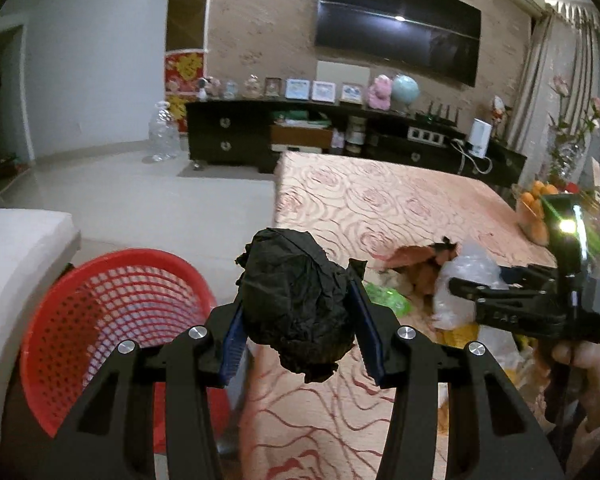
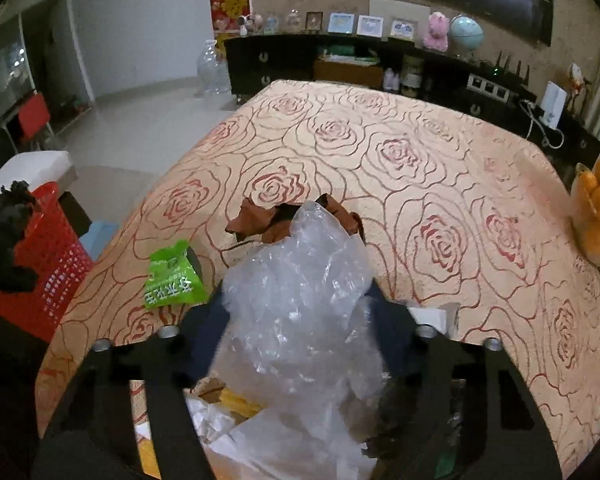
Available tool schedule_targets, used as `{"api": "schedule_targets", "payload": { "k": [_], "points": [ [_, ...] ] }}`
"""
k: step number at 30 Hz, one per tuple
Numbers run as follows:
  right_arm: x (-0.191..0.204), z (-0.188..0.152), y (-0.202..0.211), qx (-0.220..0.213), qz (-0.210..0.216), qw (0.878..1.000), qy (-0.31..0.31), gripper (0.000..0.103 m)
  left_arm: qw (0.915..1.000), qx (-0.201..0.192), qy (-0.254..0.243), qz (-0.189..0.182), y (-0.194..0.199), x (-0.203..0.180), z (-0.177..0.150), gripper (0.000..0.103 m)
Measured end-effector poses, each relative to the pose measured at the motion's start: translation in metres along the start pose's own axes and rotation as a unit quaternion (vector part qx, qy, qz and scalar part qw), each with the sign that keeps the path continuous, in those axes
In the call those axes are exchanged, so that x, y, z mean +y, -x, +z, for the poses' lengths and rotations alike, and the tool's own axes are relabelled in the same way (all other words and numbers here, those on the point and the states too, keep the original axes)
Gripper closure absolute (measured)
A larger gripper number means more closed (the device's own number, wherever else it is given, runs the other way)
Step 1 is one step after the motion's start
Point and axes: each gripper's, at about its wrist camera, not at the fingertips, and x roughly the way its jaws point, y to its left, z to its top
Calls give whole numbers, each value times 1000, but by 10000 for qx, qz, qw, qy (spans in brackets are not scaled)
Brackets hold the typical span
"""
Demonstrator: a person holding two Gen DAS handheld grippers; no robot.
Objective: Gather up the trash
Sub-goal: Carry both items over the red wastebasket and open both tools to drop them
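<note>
- Left gripper (image 1: 298, 304), centre of the left wrist view: clamped on a crumpled black paper ball (image 1: 296, 300), blue pads pressed to both its sides.
- Red mesh basket (image 1: 112, 320), lower left, just beside the ball.
- Right gripper (image 2: 300, 300), lower centre of the right wrist view: closed around a clear plastic bag (image 2: 300, 296) (pads mostly hidden behind it).
- Green wrapper (image 2: 172, 276) and brown crumpled paper (image 2: 260, 220) lying on the rose-patterned tablecloth (image 2: 420, 168).

Black paper wad (image 1: 296, 304), red mesh basket (image 1: 112, 312), green wrapper (image 2: 172, 276), rose-pattern tablecloth (image 2: 420, 168).
</note>
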Motion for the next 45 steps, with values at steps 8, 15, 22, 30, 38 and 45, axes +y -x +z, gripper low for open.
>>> {"api": "schedule_targets", "payload": {
  "k": [8,15,22,30,38,45],
  "points": [
    [-1,7,61,-858,357,9950,-354,47,9990,-301,124,300,21,22,10,57],
    [22,21,68,-984,458,9939,-193,47,9934,-432,362,1002,42,64,20,57],
    [83,46,56,-840,937,9913,378,47,9813,-414,839,1681,55,118,9,57],
    [174,66,23,-271,2114,9726,931,46,9782,302,1172,1686,27,149,-8,55],
    [223,64,-6,116,2483,9617,1156,39,9739,480,1197,1865,20,163,-15,43],
    [225,64,-12,148,2524,9615,1078,20,9732,349,1188,1938,25,166,-14,23]
  ]
}}
